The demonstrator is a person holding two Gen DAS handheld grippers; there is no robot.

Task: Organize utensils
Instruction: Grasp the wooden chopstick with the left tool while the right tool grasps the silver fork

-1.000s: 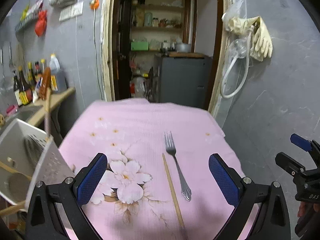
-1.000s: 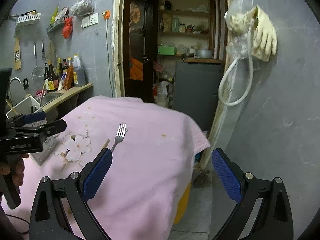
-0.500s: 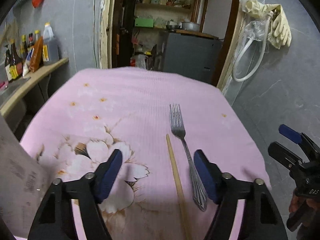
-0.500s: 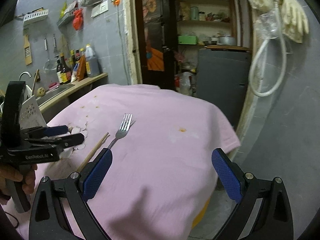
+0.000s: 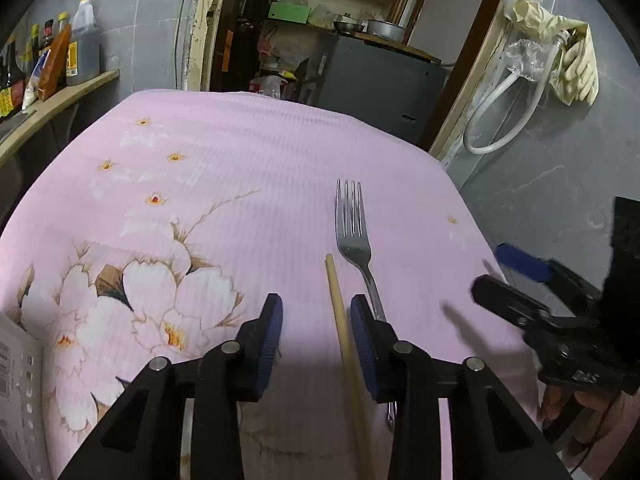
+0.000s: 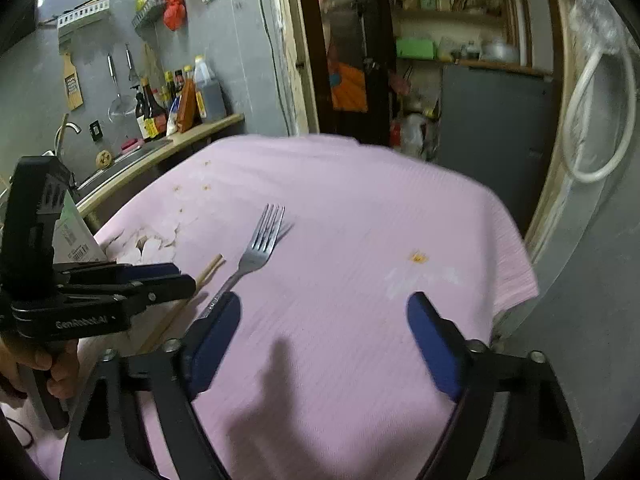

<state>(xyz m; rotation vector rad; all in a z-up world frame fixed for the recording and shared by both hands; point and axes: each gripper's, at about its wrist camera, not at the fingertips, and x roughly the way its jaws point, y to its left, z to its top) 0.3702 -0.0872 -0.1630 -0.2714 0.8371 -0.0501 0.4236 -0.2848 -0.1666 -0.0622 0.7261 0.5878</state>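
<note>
A pale wooden chopstick (image 5: 338, 308) and a steel fork (image 5: 354, 240) lie side by side on the pink flowered tablecloth (image 5: 240, 184). My left gripper (image 5: 316, 304) hangs low over the cloth, its jaws closing. The chopstick lies between its pads, close to the right pad (image 5: 362, 344), and the left pad stands well clear of it. The fork's handle runs under the right finger. My right gripper (image 6: 324, 300) is closing over bare cloth, with the fork (image 6: 260, 244) handle beside its left finger (image 6: 216, 336). The right view also shows the chopstick (image 6: 208, 270) and the left gripper (image 6: 186, 276).
A white perforated utensil holder (image 5: 16, 380) stands at the table's left edge. A wooden counter (image 6: 160, 152) with bottles and a sink lies beyond on the left. The cloth drops off at the right edge (image 6: 516, 264) towards a doorway and a grey cabinet (image 5: 384, 84).
Both grippers have come down and forward to the fork and chopstick. The left jaws have narrowed from wide open around the chopstick. The right jaws have narrowed a little.
</note>
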